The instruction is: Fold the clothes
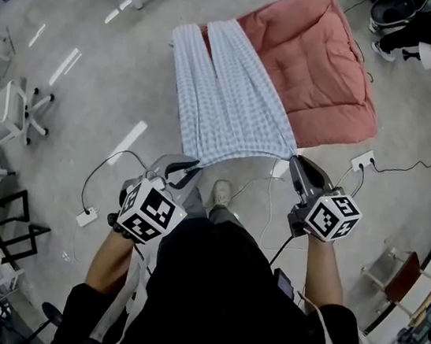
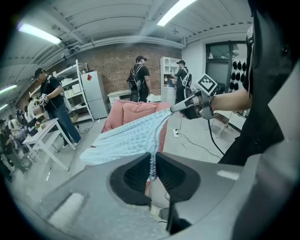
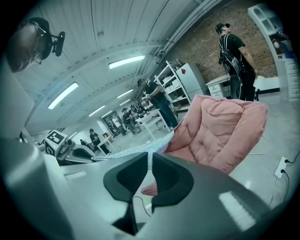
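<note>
Pinching near corners of the checked garment in left tool and right tool, both clamped on cloth, to hold it taut for folding; leaving its far end on the pink quilt.

Bare floor is open from 9 to 11 o'clock off my left gripper, a wide lane. At 12 the checked cloth runs out from both grippers and blocks a straight pass. Pink quilt covers the floor at 1 o'clock. Power strip sits at 2, near my right gripper. Office chair far out at 9, well apart. Brown chair at 4. My shoe lies low between the grippers.
</note>
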